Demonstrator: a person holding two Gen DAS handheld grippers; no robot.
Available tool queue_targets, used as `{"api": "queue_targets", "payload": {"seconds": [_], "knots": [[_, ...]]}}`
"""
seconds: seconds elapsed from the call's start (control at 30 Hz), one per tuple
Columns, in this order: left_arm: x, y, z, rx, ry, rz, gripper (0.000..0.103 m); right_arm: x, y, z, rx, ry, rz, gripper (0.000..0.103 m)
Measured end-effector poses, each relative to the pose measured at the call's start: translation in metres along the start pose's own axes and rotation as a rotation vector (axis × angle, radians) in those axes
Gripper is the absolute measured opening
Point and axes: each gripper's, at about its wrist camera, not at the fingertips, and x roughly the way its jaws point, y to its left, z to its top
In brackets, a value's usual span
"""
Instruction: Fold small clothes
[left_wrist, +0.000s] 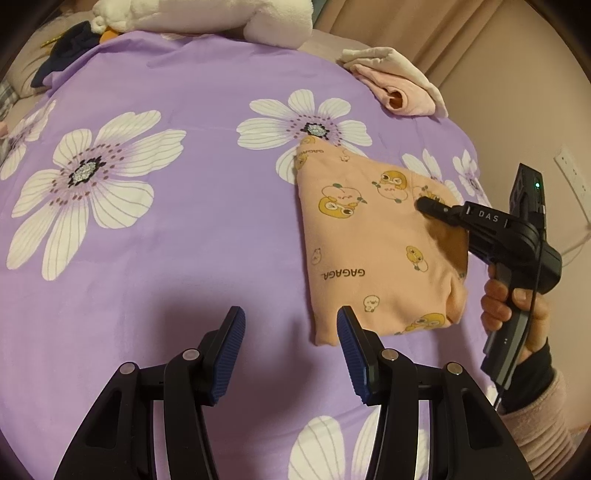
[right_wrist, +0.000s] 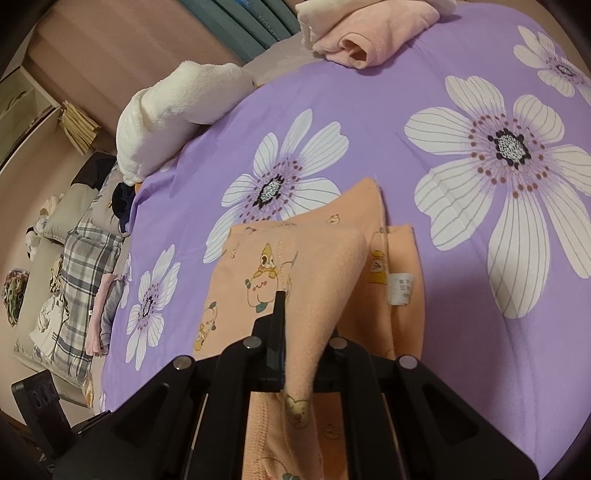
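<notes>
A small peach garment (left_wrist: 376, 243) printed with cartoon ducks and "GAGAGA" lies partly folded on the purple flowered bedspread (left_wrist: 192, 229). My left gripper (left_wrist: 291, 354) is open and empty, hovering just left of the garment's near corner. My right gripper (left_wrist: 424, 204) reaches in from the right over the garment's right side. In the right wrist view it (right_wrist: 291, 314) is shut on a fold of the peach garment (right_wrist: 317, 273), lifted over the rest. A white care label (right_wrist: 399, 288) shows on the under layer.
A folded pink and cream garment (left_wrist: 399, 85) lies at the bed's far right corner. A white plush toy (left_wrist: 207, 14) sits at the far edge, with dark clothes (left_wrist: 70, 48) beside it. A plaid pillow (right_wrist: 85, 266) and other bedding lie left of the bedspread.
</notes>
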Motion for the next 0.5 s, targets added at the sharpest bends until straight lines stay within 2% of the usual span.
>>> {"api": "queue_targets", "payload": {"seconds": [0.5], "knots": [[0.022,-0.041,0.014,0.102,0.015,-0.023,0.05,-0.002,-0.022,0.006,0.016,-0.004,-0.015,0.008]]}}
